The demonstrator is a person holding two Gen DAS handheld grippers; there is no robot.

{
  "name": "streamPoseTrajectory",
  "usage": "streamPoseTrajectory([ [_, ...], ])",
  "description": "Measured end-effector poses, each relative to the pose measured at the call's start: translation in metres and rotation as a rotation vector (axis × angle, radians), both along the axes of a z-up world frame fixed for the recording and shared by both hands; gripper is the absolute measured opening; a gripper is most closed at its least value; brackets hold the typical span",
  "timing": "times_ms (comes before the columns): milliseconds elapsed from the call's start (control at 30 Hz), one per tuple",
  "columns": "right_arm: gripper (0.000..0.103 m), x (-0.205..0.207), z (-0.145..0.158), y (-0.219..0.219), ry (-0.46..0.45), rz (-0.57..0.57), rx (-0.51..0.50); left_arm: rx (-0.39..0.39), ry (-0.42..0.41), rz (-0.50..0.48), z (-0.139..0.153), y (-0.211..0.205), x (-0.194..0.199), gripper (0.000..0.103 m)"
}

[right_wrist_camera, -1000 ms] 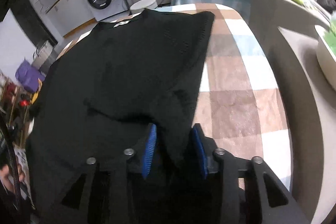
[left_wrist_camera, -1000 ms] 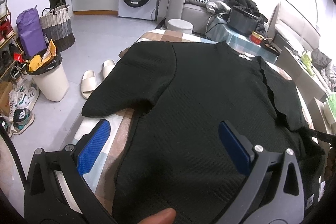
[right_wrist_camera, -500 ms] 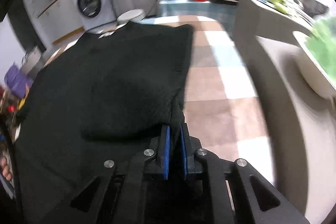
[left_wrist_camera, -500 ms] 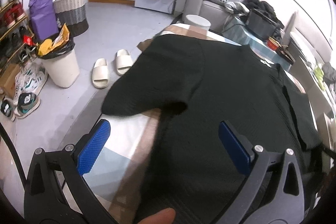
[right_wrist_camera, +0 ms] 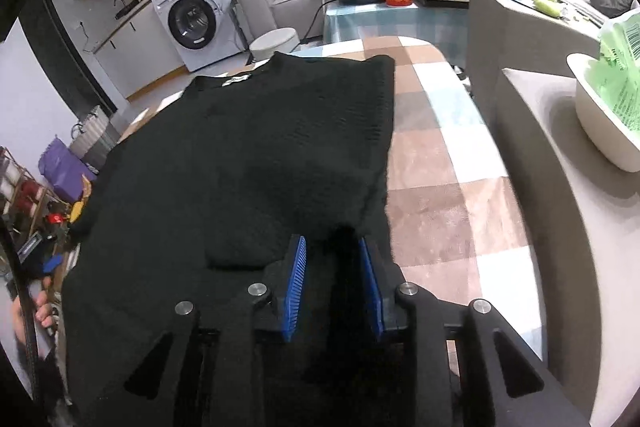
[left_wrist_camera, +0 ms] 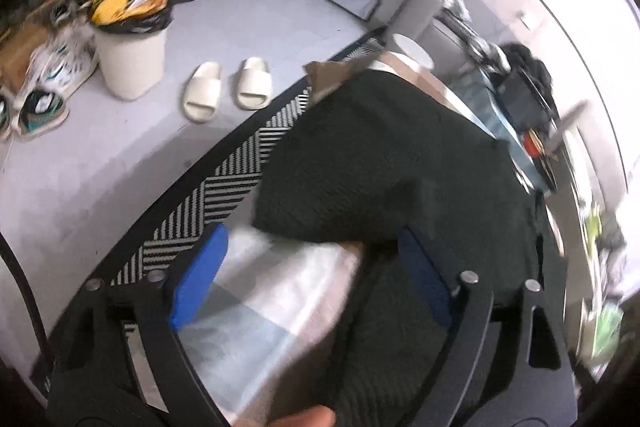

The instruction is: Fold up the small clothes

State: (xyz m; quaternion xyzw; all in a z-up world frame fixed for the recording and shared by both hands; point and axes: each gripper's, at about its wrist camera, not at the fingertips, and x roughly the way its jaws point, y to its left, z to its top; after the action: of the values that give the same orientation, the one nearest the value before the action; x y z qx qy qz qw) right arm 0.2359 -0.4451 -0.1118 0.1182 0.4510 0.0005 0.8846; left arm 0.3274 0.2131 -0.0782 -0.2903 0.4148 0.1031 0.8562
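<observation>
garment: a black knit top lies spread flat on a checked tablecloth, neck label at the far end, hem toward the camera
right side of garment: the right sleeve is folded in over the body, so that edge runs in a fairly straight line down the table
left side of garment: the left sleeve lies out to the side, its cuff reaching the table's left edge, with bare cloth just below it
right gripper: right gripper sits at the near right edge of the top; its blue pads stand a little apart and have just been opening; dark fabric lies between them, but whether the pads press on it i cannot tell
left gripper: left gripper hovers over the sleeve's cuff and the bare cloth; its jaws stand wide and have just been closing a little, nothing clamped
left view: blurred
hands: a fingertip shows at the bottom of the left view; a hand on a handle shows at the left edge of the right view
floor at left: striped rug, pale slippers, a white bin
background: washing machine; a white bowl with green packaging stands at the right
</observation>
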Motion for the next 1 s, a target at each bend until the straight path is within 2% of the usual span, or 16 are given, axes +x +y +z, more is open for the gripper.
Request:
streamPoseTrajectory([
  [167,0.028,-0.01,0.003,0.001,-0.008,0.0,0.002,-0.031,0.024,0.058,-0.02,0.027,0.016,0.074],
  [233,0.028,-0.011,0.001,0.001,-0.005,-0.002,-0.003,-0.022,0.036,0.051,-0.027,0.031,0.023,0.064],
  [300,0.028,-0.013,0.001,0.0,-0.003,-0.007,-0.001,-0.014,0.05,0.046,-0.034,0.034,0.03,0.042],
  [367,0.028,-0.015,0.001,-0.002,-0.002,-0.015,0.001,-0.013,0.028,0.036,-0.037,0.034,0.035,0.031],
  [400,0.028,-0.015,0.0,-0.003,0.0,-0.019,0.001,0.005,0.019,0.039,-0.036,0.033,0.037,0.021],
  [433,0.028,-0.016,0.0,-0.004,0.002,-0.025,0.0,0.032,0.009,0.042,-0.034,0.033,0.038,0.016],
  [500,0.028,-0.017,0.0,-0.006,0.003,-0.033,0.003,0.036,-0.009,0.046,-0.027,0.026,0.032,0.005],
  [667,0.028,-0.02,-0.001,-0.009,-0.001,-0.045,0.015,0.046,-0.084,0.059,-0.007,0.025,0.025,0.004],
  [800,0.028,-0.023,-0.001,-0.011,-0.009,-0.04,0.028,0.093,-0.177,0.037,0.032,0.007,0.021,0.003],
  [900,0.028,-0.027,0.0,-0.011,-0.016,-0.036,0.038,0.14,-0.255,-0.043,0.07,-0.027,0.031,0.003],
  [1000,0.028,-0.032,0.004,-0.012,-0.026,-0.035,0.045,0.172,-0.315,-0.214,0.098,-0.09,0.045,0.003],
])
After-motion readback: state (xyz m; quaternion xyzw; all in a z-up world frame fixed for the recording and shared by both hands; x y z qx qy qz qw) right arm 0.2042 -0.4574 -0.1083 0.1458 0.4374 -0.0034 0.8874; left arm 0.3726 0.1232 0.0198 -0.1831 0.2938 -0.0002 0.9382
